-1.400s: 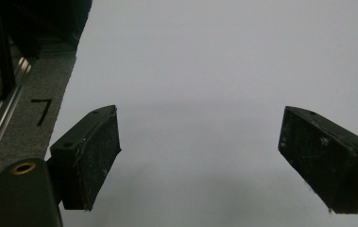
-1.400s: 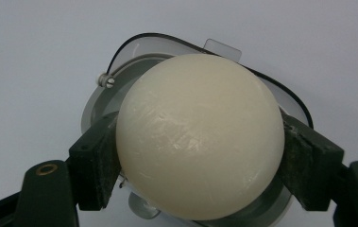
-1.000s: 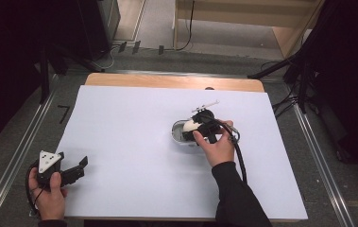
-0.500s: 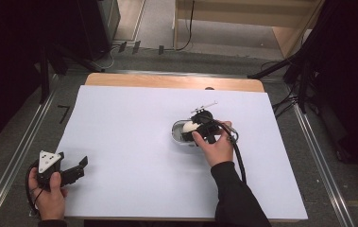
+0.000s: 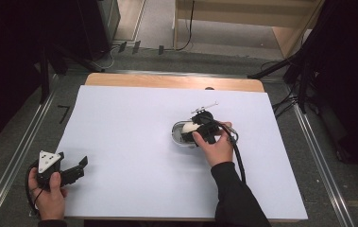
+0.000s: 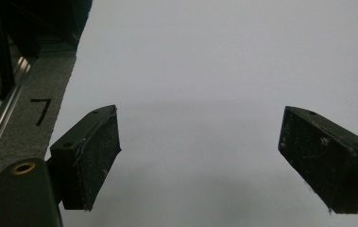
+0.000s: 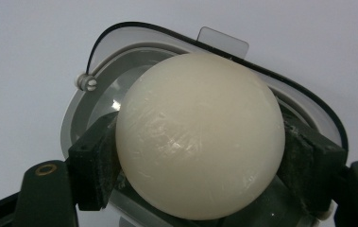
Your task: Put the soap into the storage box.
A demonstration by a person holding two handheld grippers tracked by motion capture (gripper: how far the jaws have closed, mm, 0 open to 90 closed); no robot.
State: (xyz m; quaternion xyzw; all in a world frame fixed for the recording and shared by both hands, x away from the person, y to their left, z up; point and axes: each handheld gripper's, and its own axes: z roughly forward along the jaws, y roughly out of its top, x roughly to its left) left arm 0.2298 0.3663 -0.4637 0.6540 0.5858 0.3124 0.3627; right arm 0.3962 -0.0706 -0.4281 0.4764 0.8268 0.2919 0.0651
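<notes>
- Where the right gripper [image 7: 200, 156] reaches into the container [image 7: 80, 113], a cream-white ball [image 7: 198, 135] sits pinched between its two black jaws, one pad pressed on each flank.
- The ball is smooth, glossy and round, with faint scuff lines on its skin; it hangs over the container's hollow, and whether it touches the bottom cannot be told.
- The container is a shallow grey tray with rounded corners, a clear rim lined in black, a clear tab at its far edge and a small white knob on one side.
- In the high view the container [image 5: 177, 135] stands right of the worktop's middle, nearer the far edge than the near one, with the right gripper [image 5: 196, 131] and its hand over it.
- A thin light-coloured piece [image 5: 205, 107] lies just beyond the container, toward the far edge; what it is cannot be told.
- The worktop [image 5: 129, 142] is covered by a plain white sheet, with a wooden strip bare along the far edge.
- The left gripper [image 5: 76, 169] rests near the worktop's near left corner, its jaws spread wide with nothing between them.
</notes>
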